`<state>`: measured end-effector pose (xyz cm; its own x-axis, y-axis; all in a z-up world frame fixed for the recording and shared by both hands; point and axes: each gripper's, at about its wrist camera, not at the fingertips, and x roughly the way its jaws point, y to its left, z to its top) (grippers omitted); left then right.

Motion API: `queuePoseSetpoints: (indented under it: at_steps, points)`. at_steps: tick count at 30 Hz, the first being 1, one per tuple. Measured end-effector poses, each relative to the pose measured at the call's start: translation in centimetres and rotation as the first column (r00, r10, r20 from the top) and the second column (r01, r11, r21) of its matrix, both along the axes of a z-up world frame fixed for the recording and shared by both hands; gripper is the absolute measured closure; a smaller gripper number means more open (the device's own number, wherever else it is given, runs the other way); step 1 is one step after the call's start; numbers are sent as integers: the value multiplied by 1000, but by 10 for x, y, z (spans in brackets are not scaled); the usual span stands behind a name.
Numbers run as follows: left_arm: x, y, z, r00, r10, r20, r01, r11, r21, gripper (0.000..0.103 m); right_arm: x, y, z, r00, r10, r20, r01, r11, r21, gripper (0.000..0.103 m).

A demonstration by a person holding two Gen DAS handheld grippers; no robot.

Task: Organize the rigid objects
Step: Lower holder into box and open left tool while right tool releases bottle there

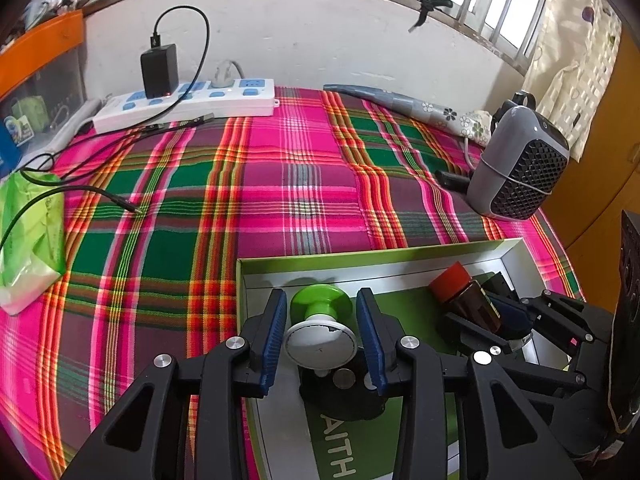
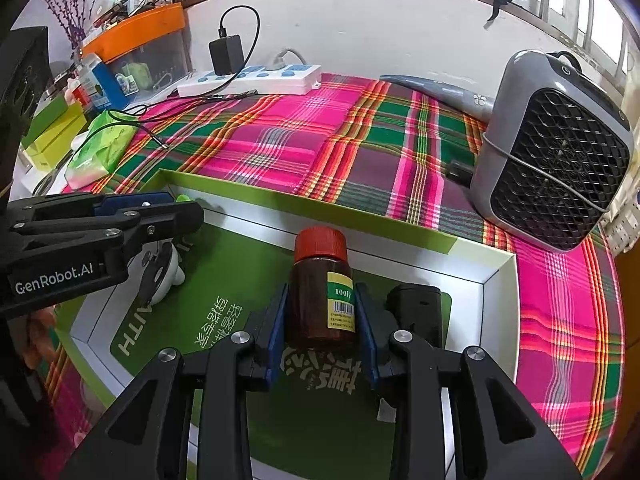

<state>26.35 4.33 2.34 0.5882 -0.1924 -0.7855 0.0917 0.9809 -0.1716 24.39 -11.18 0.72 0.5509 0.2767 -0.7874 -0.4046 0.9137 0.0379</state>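
My left tongs [image 1: 322,336] stand open around the green-and-white knob [image 1: 320,320], released into the box [image 1: 360,258]. My right tongs [image 2: 322,330] grip the brown bottle [image 2: 321,288], lowering it alongside.

Amber bottle [image 2: 320,292], green-white knob [image 1: 320,320] in box [image 1: 360,258]

Pink, green and orange plaid cloth [image 1: 248,184]; green-and-white box [image 2: 280,200]; brown bottle [image 2: 320,300], red cap; grey heater [image 2: 552,152], far right.
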Motion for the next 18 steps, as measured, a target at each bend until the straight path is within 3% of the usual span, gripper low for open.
queuePoseSetpoints:
  at_steps: [18]
  points:
    - [-12,-1,5,1000,-2,8,2,1000,-1,60,-6,-4,5,1000,-24,5,24,999,32,56]
